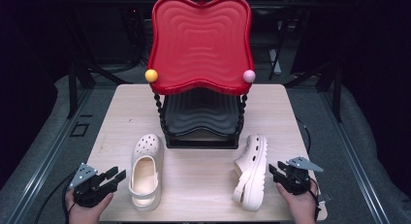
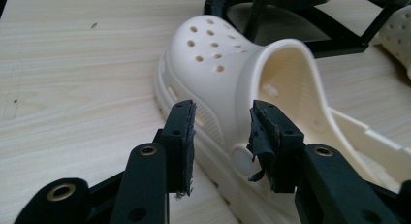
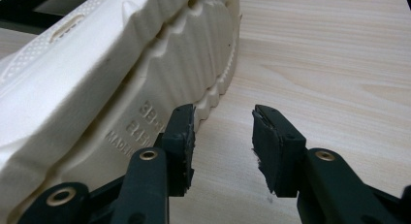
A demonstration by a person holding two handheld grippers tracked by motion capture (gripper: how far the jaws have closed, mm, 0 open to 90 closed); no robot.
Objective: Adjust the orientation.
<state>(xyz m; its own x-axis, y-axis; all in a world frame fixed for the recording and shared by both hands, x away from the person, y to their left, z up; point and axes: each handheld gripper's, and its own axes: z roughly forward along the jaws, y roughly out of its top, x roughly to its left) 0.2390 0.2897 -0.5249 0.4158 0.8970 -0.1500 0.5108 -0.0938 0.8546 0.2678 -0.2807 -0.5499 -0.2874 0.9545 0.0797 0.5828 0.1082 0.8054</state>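
Pale wood table (image 1: 203,185) on grey carpet, dark room. Near front edge: upright clog (image 1: 145,171), tipped clog (image 1: 252,173). Left gripper (image 1: 115,178) and right gripper (image 1: 273,171) at front corners, jaws spread, empty.

Two cream foam clogs lie on the near half of the wooden table, well apart. The left clog (image 1: 145,171) sits upright on its sole at about 7 o'clock from the table's middle, its perforated toe pointing to 12 o'clock, its foot opening facing up and its heel strap across the back. The right clog (image 1: 252,171), at about 5 o'clock, lies tipped on its side, its ridged sole facing 3 o'clock and its toe toward 12 o'clock.
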